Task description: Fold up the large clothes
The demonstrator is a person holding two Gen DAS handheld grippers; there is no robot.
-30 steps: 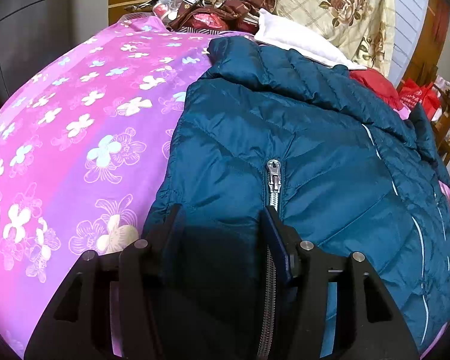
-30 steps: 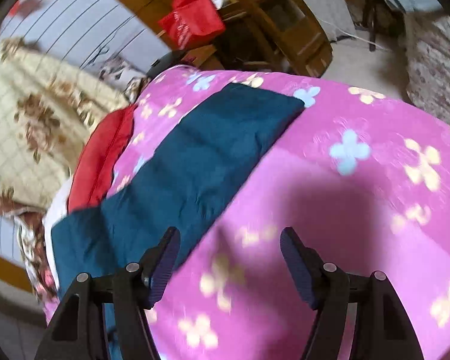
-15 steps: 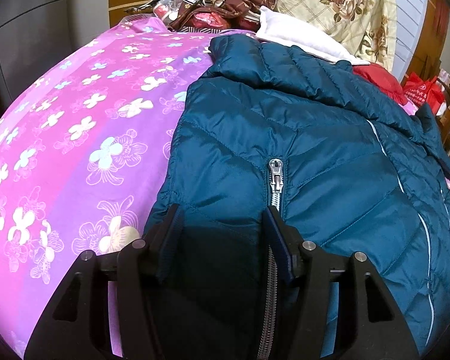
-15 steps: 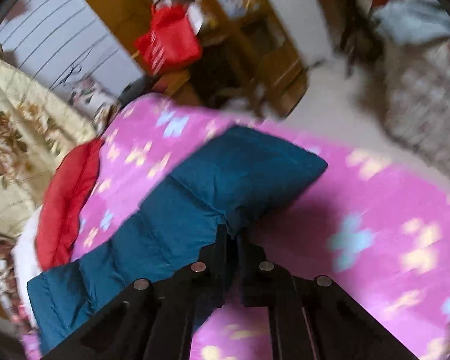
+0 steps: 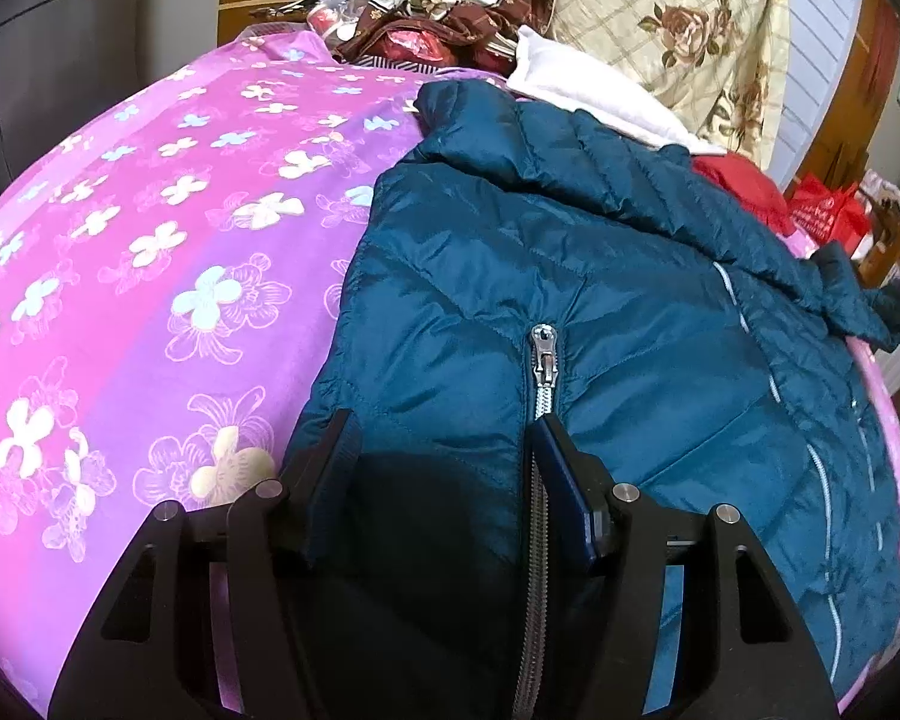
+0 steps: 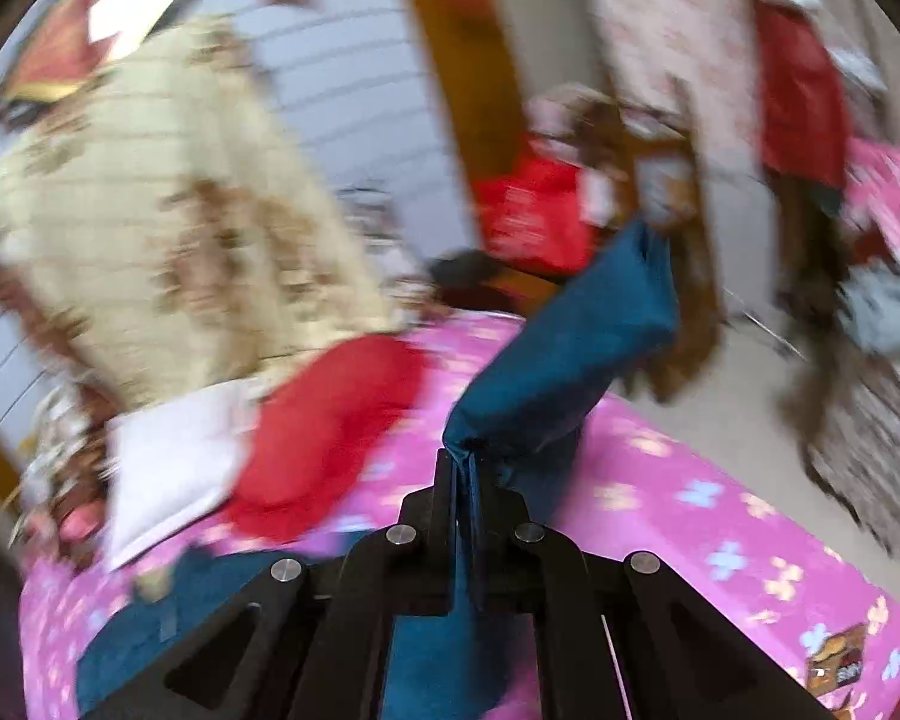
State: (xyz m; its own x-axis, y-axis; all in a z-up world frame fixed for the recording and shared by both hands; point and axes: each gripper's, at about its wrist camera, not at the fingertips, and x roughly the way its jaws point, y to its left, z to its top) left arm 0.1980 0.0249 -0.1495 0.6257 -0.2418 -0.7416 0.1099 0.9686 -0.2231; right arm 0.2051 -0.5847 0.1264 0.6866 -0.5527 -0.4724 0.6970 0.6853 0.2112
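You have a pink bedsheet printed with pale flowers [image 5: 150, 252] covering the bed. At its far end lie a white folded cloth [image 5: 594, 102] and a red cushion [image 6: 330, 432], just beside each other. Behind them hangs a cream checked quilt with brown roses [image 5: 678, 36]. A red bag [image 5: 828, 210] sits beyond the bed.

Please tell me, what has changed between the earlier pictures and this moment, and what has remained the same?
The right gripper closed its fingers on the sleeve of the teal jacket and lifted it off the pink bedspread; the sleeve now hangs in the air. The left gripper stayed over the jacket's hem beside the zipper, its jaws opening slightly. The jacket's body did not move.
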